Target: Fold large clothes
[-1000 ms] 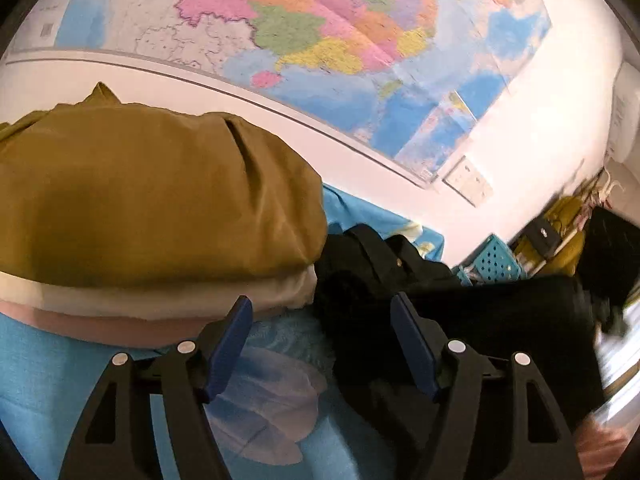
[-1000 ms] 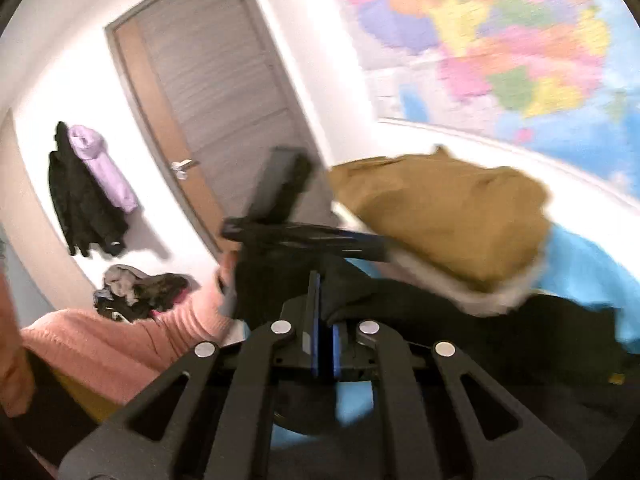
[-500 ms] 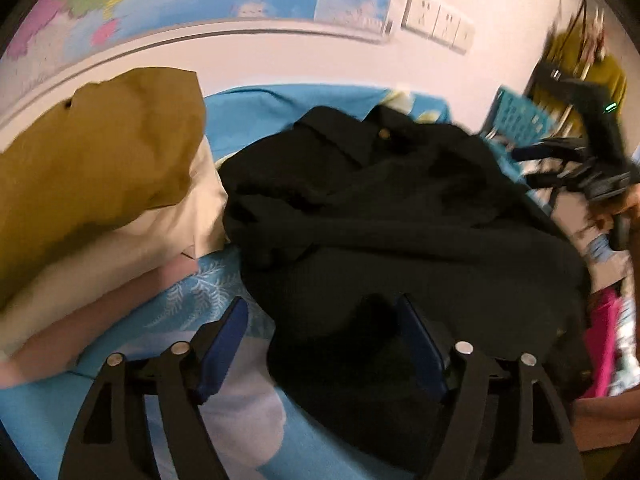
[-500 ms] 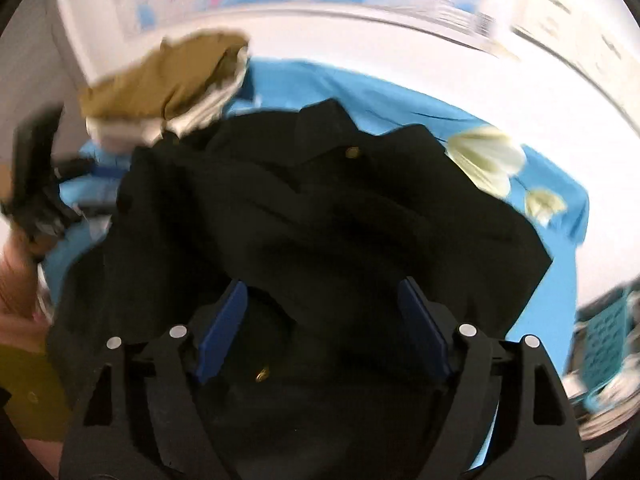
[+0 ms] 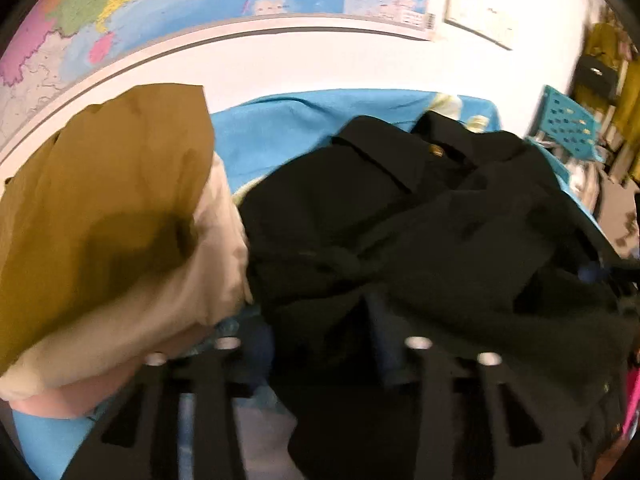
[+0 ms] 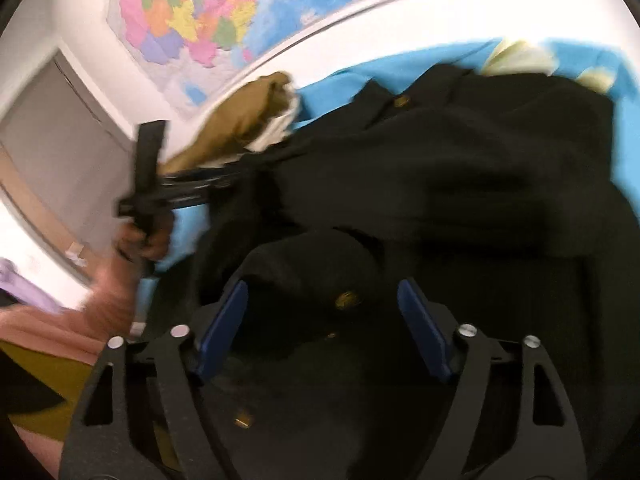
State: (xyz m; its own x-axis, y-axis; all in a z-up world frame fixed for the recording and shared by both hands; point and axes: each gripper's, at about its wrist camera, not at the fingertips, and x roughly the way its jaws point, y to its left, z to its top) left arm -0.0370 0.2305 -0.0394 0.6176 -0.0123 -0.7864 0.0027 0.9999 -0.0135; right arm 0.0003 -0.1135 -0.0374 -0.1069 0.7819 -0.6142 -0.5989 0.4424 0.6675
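A large black coat with brass buttons (image 5: 420, 220) lies crumpled on the blue sheet (image 5: 288, 128). It also fills the right wrist view (image 6: 460, 184). My left gripper (image 5: 320, 320) is low over the coat's near edge; its jaws stand apart and black cloth lies between them, blurred. My right gripper (image 6: 320, 300) is open, with a bunched fold and a brass button between its blue pads (image 6: 224, 320). The left gripper also shows in the right wrist view (image 6: 180, 196), reaching into the coat's left edge.
A stack of folded clothes, mustard on cream on pink (image 5: 104, 216), sits left of the coat. It shows in the right wrist view (image 6: 244, 120). A wall map (image 5: 200, 4) hangs behind. A teal basket (image 5: 568, 124) stands at the far right. A grey door (image 6: 52, 128) is at the left.
Both grippers have swung down from the room onto the black coat. The right gripper was shut a second ago and now stands open. The left gripper has moved in closer over the coat's edge.
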